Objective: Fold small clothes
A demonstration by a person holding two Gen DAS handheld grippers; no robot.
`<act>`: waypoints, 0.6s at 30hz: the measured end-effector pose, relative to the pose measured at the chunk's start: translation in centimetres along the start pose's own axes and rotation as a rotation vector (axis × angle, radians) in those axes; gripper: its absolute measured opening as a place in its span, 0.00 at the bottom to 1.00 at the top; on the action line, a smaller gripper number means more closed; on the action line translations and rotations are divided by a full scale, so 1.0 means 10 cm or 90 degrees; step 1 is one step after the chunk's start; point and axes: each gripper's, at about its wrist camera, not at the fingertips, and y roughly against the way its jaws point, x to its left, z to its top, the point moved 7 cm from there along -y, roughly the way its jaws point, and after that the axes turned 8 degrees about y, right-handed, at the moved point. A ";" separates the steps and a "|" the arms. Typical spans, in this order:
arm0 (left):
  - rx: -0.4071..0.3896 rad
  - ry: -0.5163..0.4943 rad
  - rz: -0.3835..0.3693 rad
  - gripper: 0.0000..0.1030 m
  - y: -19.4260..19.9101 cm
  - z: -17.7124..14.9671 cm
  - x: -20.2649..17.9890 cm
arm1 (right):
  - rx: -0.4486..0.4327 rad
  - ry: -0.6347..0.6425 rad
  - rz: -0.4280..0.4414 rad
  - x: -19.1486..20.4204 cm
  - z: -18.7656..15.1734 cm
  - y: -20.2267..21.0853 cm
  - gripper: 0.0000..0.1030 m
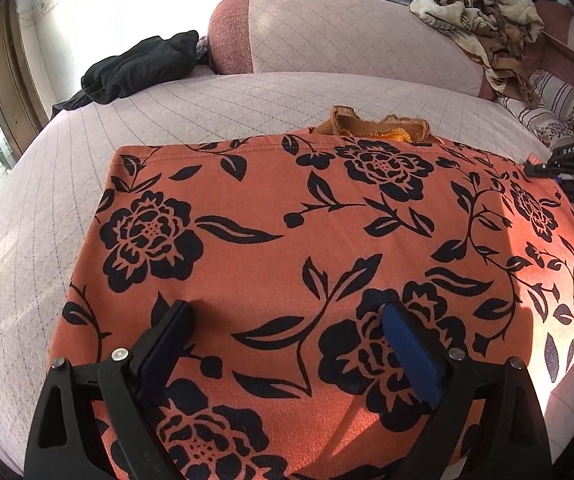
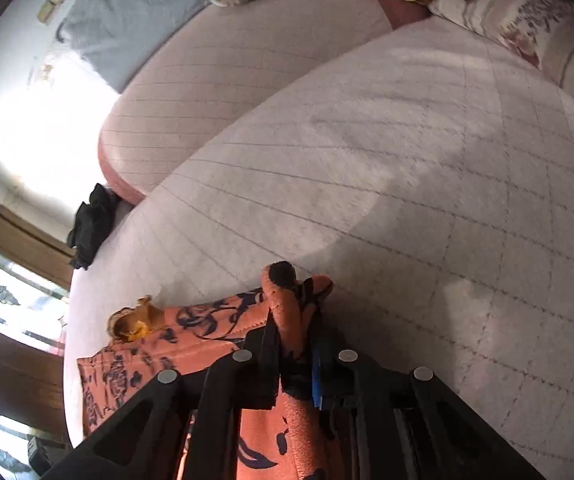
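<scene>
An orange garment with a black flower print (image 1: 287, 248) lies spread flat on the pale quilted sofa seat (image 1: 135, 120). My left gripper (image 1: 287, 320) is open just above its near part, with blue pads and nothing between the fingers. My right gripper (image 2: 295, 320) is shut on a bunched edge of the same garment (image 2: 287, 304) at its far right corner; it shows at the right edge of the left wrist view (image 1: 567, 168). A small brown and orange piece (image 1: 367, 124) sticks out behind the garment's far edge.
A black garment (image 1: 139, 68) lies at the seat's back left by the armrest. A crumpled beige patterned cloth (image 1: 483, 12) sits on the sofa back (image 1: 347, 32). A striped cushion (image 1: 547, 108) is at the right. A window is at the left.
</scene>
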 end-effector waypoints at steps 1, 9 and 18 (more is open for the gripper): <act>0.007 0.000 -0.004 0.92 0.02 0.00 0.00 | 0.008 -0.018 -0.006 -0.07 -0.06 -0.06 0.16; -0.045 0.087 -0.017 0.92 0.55 0.00 0.55 | -0.134 0.026 -0.058 0.21 -0.17 0.83 0.67; -0.011 0.147 -0.019 0.92 0.66 -0.27 0.95 | 0.014 0.050 0.083 0.80 -1.37 0.45 0.71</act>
